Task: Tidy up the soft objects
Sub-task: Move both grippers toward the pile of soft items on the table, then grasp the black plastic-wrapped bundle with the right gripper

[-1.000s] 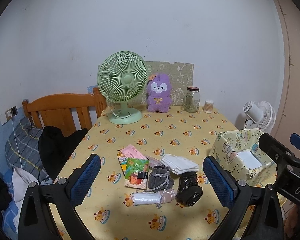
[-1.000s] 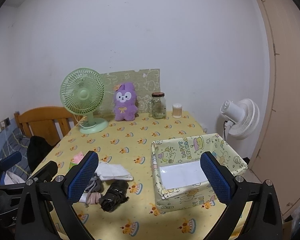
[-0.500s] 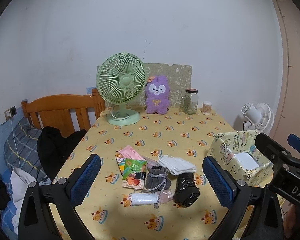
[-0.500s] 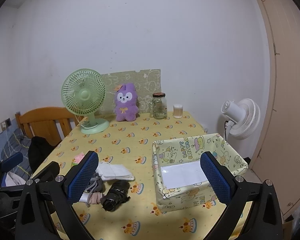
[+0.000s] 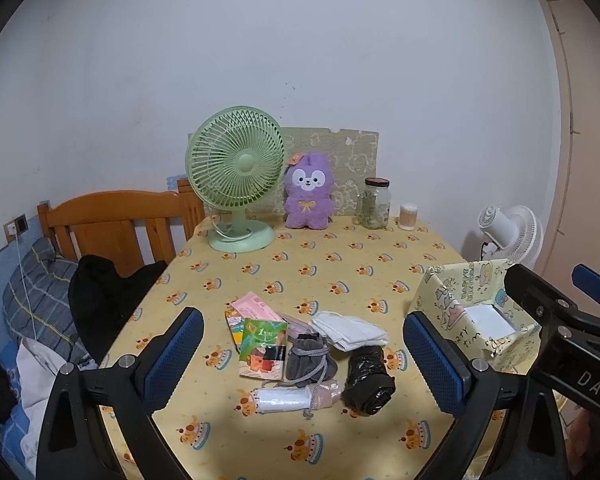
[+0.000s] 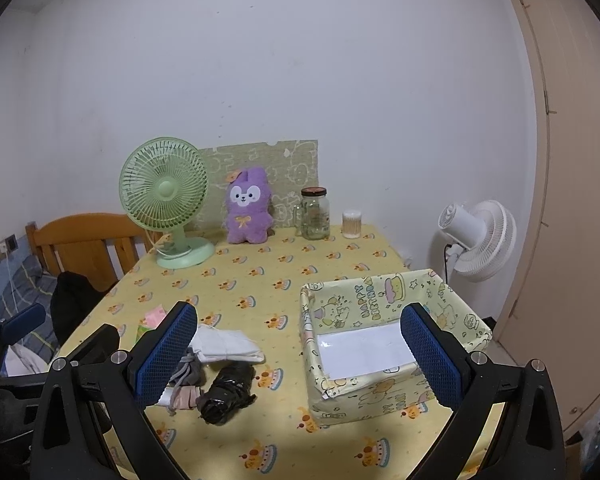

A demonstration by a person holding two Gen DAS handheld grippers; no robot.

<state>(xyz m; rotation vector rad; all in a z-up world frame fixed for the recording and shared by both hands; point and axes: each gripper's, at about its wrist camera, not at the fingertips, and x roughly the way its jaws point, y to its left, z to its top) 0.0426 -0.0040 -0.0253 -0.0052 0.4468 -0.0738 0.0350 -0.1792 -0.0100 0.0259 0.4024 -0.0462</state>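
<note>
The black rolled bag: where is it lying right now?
The black rolled bag lies on the table at the near right of the pile, just in front of the folded white cloth and right of the grey drawstring pouch.

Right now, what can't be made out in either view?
- Snack packets: right wrist view, mostly behind the left jaw pad.
- Paper-wrapped box: left wrist view, near side hidden by the right gripper's body.
- Glass jar contents: too small.
- Black bundle: material unclear.

Soft items (image 5: 320,354) clustered left of open box (image 6: 384,350).
</note>
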